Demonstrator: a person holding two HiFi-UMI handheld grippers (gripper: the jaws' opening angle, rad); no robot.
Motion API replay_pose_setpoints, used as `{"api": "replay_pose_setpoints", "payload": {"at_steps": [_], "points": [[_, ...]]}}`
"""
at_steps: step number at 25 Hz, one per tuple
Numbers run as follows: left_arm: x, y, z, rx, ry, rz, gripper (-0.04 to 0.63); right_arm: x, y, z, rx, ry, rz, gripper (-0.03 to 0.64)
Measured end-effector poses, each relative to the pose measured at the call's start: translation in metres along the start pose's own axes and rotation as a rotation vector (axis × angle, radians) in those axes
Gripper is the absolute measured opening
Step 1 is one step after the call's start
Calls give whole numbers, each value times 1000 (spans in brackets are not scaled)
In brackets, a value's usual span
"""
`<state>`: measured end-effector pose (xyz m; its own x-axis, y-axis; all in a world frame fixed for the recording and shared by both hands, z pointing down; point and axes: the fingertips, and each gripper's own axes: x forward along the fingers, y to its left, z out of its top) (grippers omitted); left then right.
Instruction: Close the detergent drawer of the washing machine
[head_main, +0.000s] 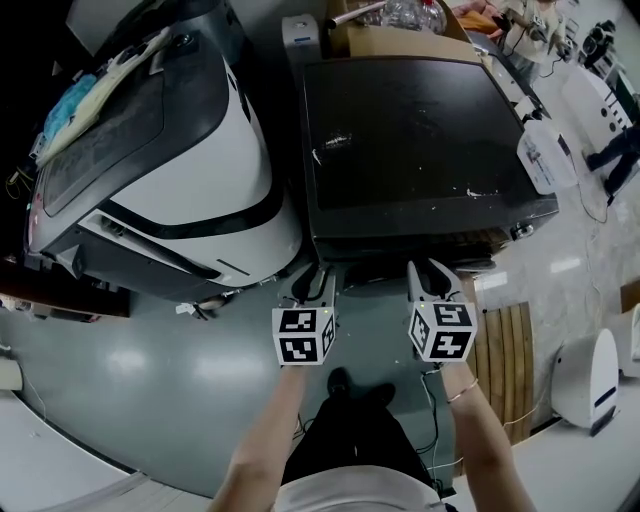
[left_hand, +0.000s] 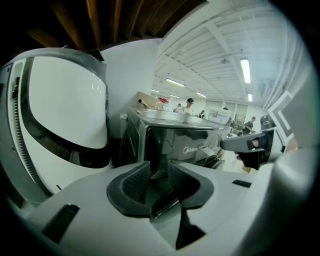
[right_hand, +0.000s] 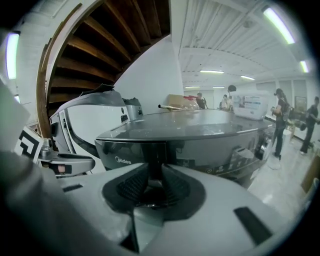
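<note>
Jaws: left gripper (left_hand: 159, 175) and right gripper (right_hand: 161, 172) both apart, empty.
Detergent drawer (right_hand: 131, 150): likely stiff, light, sliding; push front face squarely.

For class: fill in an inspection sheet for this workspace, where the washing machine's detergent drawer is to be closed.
Surface: grey floor; dark, speckled top of the washing machine.
Job's things: machine's front faces both grippers; drawer's state unclear.
Clutter: white container at the top's right edge; cardboard box behind.
Grippers: left gripper and right gripper open, empty.
Cables: thin cable on floor.
Surroundings: white machine left; wooden pallet right; people beyond.
</note>
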<state>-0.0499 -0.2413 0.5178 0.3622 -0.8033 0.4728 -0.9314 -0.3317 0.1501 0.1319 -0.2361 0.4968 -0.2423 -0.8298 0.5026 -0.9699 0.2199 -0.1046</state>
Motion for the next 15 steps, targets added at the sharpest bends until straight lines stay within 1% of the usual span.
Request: {"api": "replay_pose_setpoints", "payload": {"at_steps": [3, 7, 12, 15], "points": [[-13, -7, 1, 24, -13, -13, 98, -15, 2, 0, 14, -16, 20, 87], [-27, -14, 3, 30, -31, -18, 84, -33, 5, -1, 23, -29, 41, 87], [-44, -23, 6, 40, -53, -16, 63, -59, 8, 0, 38, -67, 32, 86], [-55, -27, 10, 48, -67, -9, 50, -74, 13, 0, 47, -85, 42, 67]]}}
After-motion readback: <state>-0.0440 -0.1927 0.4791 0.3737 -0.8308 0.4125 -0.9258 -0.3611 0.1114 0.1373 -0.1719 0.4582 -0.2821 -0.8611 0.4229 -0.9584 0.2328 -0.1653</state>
